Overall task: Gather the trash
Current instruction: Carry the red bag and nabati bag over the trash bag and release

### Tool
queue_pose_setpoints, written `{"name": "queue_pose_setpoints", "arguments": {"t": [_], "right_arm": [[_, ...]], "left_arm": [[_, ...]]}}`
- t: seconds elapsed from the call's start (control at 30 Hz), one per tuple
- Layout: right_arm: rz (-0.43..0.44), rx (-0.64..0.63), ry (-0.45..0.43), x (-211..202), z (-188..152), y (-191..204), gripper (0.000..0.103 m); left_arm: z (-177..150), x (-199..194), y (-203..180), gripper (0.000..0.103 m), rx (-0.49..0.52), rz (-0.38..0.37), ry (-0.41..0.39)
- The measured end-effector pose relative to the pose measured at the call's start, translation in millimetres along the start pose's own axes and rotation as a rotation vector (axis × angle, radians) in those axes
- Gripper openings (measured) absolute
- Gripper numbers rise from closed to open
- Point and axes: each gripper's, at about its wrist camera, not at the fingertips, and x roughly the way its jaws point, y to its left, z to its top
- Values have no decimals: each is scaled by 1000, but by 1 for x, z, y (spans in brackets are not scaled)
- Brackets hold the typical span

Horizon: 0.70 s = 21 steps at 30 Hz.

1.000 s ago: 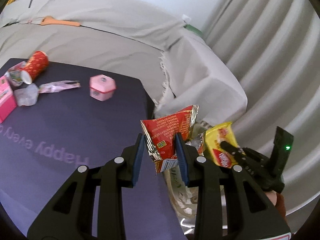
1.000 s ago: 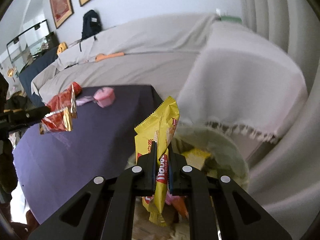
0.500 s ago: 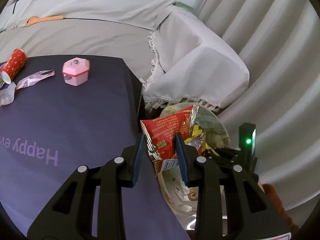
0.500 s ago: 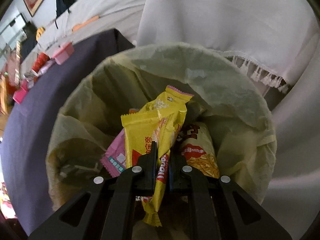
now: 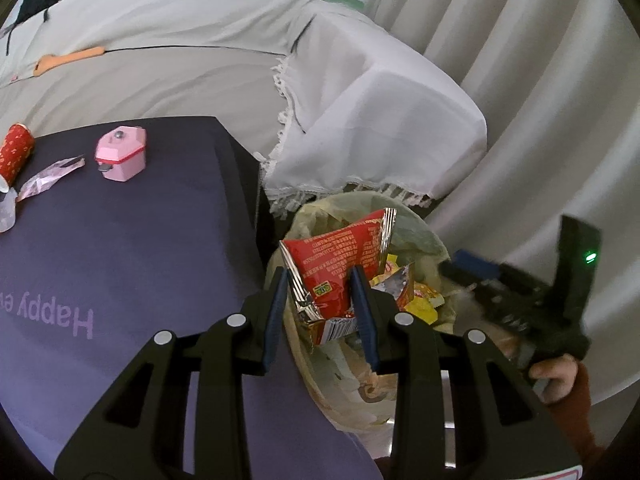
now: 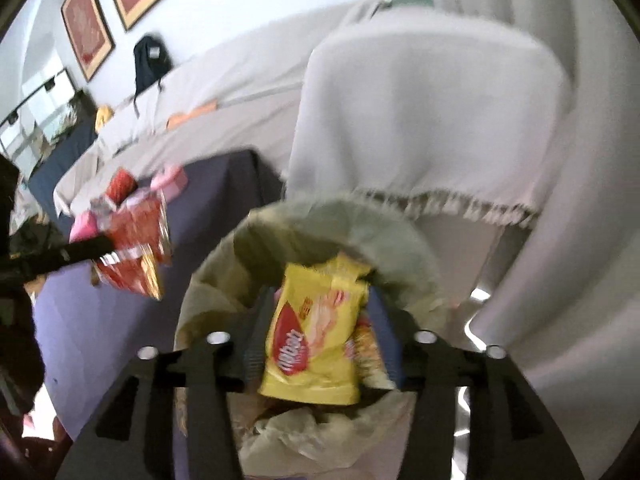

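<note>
While our left claw (image 5: 320, 300) is clamping the red snack wrapper (image 5: 340, 264) between its blue pads, we are holding that wrapper over the mouth of the lined trash bin (image 5: 424, 240), which is standing on the floor just beside the corner of the dark purple counter (image 5: 120, 260). Our right claw (image 6: 320, 340) has just been opening, and its jaws are now standing wide, with the yellow snack packet (image 6: 316, 332) sitting loose between them over the bin's liner (image 6: 320, 224), the pads no longer pressing on it. More litter is lying on the counter: a pink box (image 5: 120, 154), a crumpled pink wrapper (image 5: 50, 174) and a red paper cup (image 5: 16, 152) on its side. A covered sofa (image 5: 380, 120) is standing behind the bin.
</note>
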Motion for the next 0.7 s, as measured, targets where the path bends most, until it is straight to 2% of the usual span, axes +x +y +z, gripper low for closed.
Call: {"name": "queue_pose_setpoints", "arguments": {"t": [0.13, 0.3, 0.4, 0.43, 0.5, 0.63, 0.7], "right_arm": [[-64, 27, -63, -21, 6, -17, 48], [-75, 68, -69, -26, 5, -38, 48], [-74, 89, -65, -24, 0, -48, 48], [-73, 95, -63, -24, -2, -50, 48], [-73, 98, -58, -22, -5, -53, 48], [-71, 102, -52, -19, -7, -54, 48], [-62, 101, -56, -18, -6, -52, 48]], "left_arm": [[-3, 19, -16, 31, 36, -25, 43], [-3, 48, -35, 31, 64, -59, 97], [-2, 63, -47, 36, 83, -88, 114], [-2, 67, -49, 42, 82, -100, 119], [-1, 70, -51, 48, 73, -117, 117], [-2, 66, -47, 50, 71, -112, 100], [-3, 58, -40, 50, 59, -81, 73]]}}
